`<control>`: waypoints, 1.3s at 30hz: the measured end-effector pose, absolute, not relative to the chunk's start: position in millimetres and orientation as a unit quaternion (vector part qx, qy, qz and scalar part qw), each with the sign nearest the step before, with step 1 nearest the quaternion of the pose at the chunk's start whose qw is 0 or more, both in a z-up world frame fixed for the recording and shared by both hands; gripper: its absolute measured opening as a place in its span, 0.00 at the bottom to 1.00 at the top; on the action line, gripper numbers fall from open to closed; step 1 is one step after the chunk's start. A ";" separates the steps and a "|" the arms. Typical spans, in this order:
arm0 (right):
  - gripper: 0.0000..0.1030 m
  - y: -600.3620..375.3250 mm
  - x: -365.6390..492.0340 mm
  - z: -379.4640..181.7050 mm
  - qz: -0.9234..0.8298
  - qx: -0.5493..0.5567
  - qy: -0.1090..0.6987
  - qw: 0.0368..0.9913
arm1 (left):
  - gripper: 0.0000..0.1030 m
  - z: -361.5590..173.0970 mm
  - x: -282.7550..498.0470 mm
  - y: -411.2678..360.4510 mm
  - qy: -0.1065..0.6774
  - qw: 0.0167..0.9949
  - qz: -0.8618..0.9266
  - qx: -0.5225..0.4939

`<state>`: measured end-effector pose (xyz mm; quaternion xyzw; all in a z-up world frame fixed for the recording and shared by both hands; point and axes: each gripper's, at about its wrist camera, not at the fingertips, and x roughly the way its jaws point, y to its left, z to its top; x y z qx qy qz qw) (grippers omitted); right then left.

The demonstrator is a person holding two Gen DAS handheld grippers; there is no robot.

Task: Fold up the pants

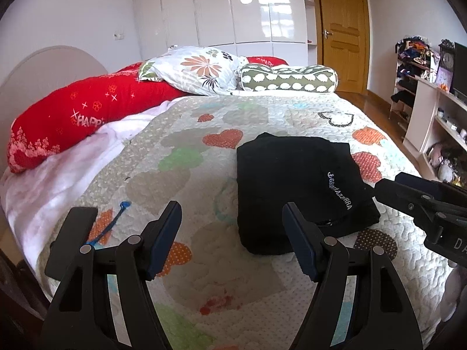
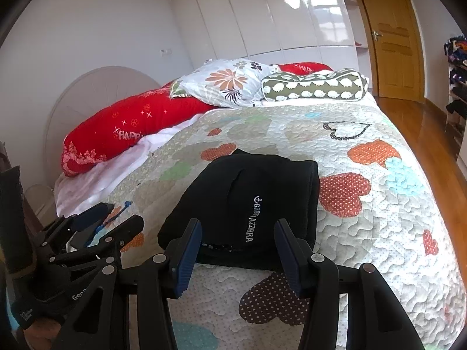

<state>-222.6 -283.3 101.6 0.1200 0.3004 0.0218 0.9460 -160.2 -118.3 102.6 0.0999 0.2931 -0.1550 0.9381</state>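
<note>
The black pants (image 1: 294, 186) lie folded into a compact rectangle on the heart-patterned quilt (image 1: 186, 151), with white lettering on top. They also show in the right wrist view (image 2: 248, 201). My left gripper (image 1: 232, 218) is open and empty, above the quilt just left of the pants' near corner. My right gripper (image 2: 238, 240) is open and empty, hovering over the pants' near edge. The right gripper also shows at the right edge of the left wrist view (image 1: 408, 201). The left gripper shows at the lower left of the right wrist view (image 2: 96, 230).
A red bolster (image 1: 81, 116), a floral pillow (image 1: 198, 70) and a green sheep-print pillow (image 1: 286, 78) lie at the head of the bed. White wardrobes (image 1: 221, 8) and a wooden door (image 1: 341, 29) stand behind. Shelves with clutter (image 1: 432, 93) stand to the right.
</note>
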 end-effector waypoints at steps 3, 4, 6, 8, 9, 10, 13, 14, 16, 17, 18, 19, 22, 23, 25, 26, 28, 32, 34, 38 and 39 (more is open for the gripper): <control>0.49 -282.0 -224.2 103.7 0.022 0.116 0.297 0.947 | 0.70 104.6 -160.5 -116.8 0.293 0.938 -0.159 0.092; 0.49 -281.5 -225.2 103.8 0.022 0.115 0.297 0.948 | 0.70 105.1 -160.5 -116.6 0.294 0.938 -0.160 0.090; 0.49 -280.0 -227.6 104.0 0.021 0.110 0.296 0.949 | 0.70 106.3 -161.8 -115.7 0.293 0.939 -0.161 0.087; 0.49 -278.1 -230.8 103.8 0.019 0.105 0.294 0.950 | 0.70 107.5 -163.6 -115.0 0.292 0.939 -0.161 0.085; 0.49 -277.6 -232.7 103.5 0.019 0.105 0.293 0.950 | 0.70 108.3 -164.5 -114.3 0.291 0.939 -0.161 0.083; 0.50 -277.3 -234.2 103.4 0.019 0.106 0.293 0.950 | 0.70 109.0 -165.5 -114.0 0.290 0.940 -0.162 0.082; 0.51 -275.5 -239.1 102.3 0.019 0.108 0.291 0.950 | 0.70 111.1 -169.2 -113.3 0.287 0.941 -0.163 0.079; 0.52 -275.6 -239.0 102.4 0.020 0.107 0.291 0.950 | 0.70 111.6 -170.6 -113.2 0.287 0.941 -0.164 0.077; 0.53 -274.7 -242.8 102.0 0.020 0.106 0.291 0.951 | 0.70 112.4 -173.0 -112.8 0.287 0.940 -0.167 0.075; 0.53 -274.3 -244.6 102.2 0.020 0.106 0.291 0.951 | 0.70 112.6 -173.9 -112.4 0.287 0.940 -0.168 0.074; 0.53 -273.9 -246.6 102.6 0.019 0.106 0.289 0.951 | 0.70 112.9 -175.2 -112.2 0.287 0.940 -0.169 0.073; 0.53 -273.7 -248.0 103.2 0.018 0.105 0.288 0.952 | 0.70 113.2 -176.6 -112.0 0.287 0.940 -0.170 0.072; 0.53 -273.8 -252.3 105.3 0.016 0.105 0.284 0.953 | 0.70 114.0 -179.8 -110.7 0.287 0.940 -0.171 0.071; 0.53 -273.7 -253.8 106.0 0.016 0.106 0.283 0.953 | 0.70 114.1 -180.3 -110.6 0.287 0.940 -0.171 0.069; 0.53 -273.7 -256.3 106.9 0.015 0.106 0.282 0.953 | 0.70 114.1 -183.1 -110.4 0.288 0.939 -0.173 0.070; 0.53 -273.7 -257.5 107.3 0.014 0.106 0.282 0.954 | 0.70 114.3 -184.7 -110.8 0.289 0.939 -0.173 0.070; 0.54 -273.9 -259.9 108.3 0.014 0.106 0.281 0.954 | 0.70 114.7 -188.1 -110.6 0.288 0.939 -0.175 0.071; 0.54 -274.6 -262.6 109.7 0.014 0.108 0.280 0.954 | 0.70 115.9 -190.6 -109.1 0.287 0.939 -0.176 0.071; 0.54 -274.7 -263.9 110.3 0.014 0.109 0.279 0.954 | 0.70 116.5 -192.5 -108.0 0.286 0.940 -0.175 0.070; 0.54 -274.1 -265.6 111.0 0.015 0.108 0.278 0.954 | 0.70 116.6 -193.2 -107.7 0.286 0.939 -0.176 0.069; 0.54 -274.0 -265.6 111.0 0.016 0.108 0.278 0.954 | 0.70 116.8 -193.7 -107.7 0.286 0.939 -0.176 0.069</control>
